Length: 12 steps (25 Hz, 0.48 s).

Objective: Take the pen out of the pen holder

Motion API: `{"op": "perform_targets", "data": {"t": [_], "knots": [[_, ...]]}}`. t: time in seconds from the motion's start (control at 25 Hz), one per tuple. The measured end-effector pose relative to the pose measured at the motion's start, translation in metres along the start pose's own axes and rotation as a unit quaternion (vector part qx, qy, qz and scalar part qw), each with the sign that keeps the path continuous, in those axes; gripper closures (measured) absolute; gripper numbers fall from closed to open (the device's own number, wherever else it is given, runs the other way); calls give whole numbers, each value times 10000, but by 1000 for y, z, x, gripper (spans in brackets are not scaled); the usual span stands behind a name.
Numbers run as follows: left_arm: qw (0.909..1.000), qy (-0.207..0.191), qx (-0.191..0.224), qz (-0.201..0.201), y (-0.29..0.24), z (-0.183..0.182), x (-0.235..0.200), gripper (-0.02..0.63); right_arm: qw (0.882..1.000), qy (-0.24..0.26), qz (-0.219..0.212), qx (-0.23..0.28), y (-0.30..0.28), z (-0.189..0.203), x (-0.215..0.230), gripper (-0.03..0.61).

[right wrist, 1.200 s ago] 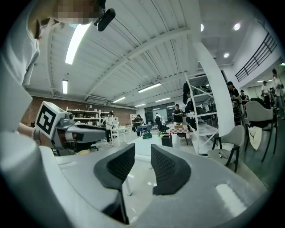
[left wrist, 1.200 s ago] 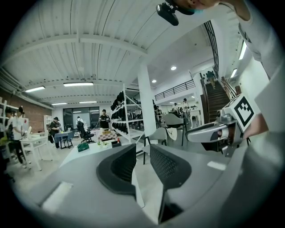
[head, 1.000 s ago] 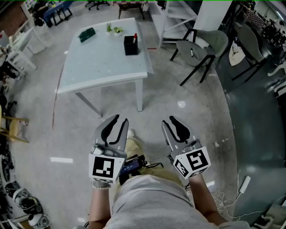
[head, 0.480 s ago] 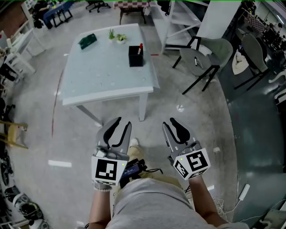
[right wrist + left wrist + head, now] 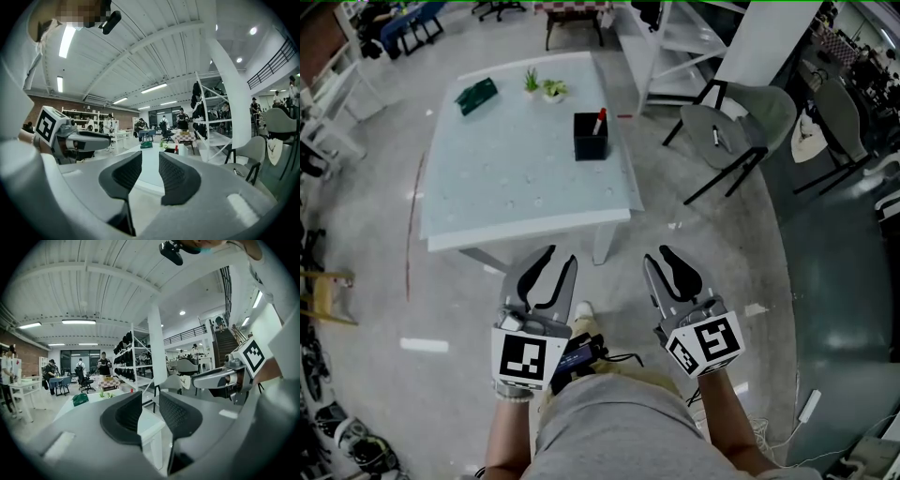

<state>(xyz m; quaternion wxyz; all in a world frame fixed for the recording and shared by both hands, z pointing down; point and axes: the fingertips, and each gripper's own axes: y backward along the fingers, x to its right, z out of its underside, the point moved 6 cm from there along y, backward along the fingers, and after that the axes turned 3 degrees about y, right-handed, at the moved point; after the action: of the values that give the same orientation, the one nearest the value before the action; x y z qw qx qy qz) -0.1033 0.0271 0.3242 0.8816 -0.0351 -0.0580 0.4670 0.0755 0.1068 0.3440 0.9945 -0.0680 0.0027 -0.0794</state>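
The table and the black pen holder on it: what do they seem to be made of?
Table: the top looks like pale, glossy glass or lacquered board, since it shows soft reflections; its legs look painted white. Pen holder: a matte black square box, probably plastic or metal; the head view is too distant to settle which.

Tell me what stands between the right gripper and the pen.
Nothing visible. The right gripper, jaws apart and empty, is short of the table's near edge; only bare tabletop lies before the pen in its black pen holder.
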Motion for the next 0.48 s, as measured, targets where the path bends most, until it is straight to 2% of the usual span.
{"op": "perform_targets", "data": {"t": [0.48], "knots": [[9998, -93, 22, 165, -66, -10, -76, 500, 9999, 88, 130, 23, -93, -26, 27, 469]]}}
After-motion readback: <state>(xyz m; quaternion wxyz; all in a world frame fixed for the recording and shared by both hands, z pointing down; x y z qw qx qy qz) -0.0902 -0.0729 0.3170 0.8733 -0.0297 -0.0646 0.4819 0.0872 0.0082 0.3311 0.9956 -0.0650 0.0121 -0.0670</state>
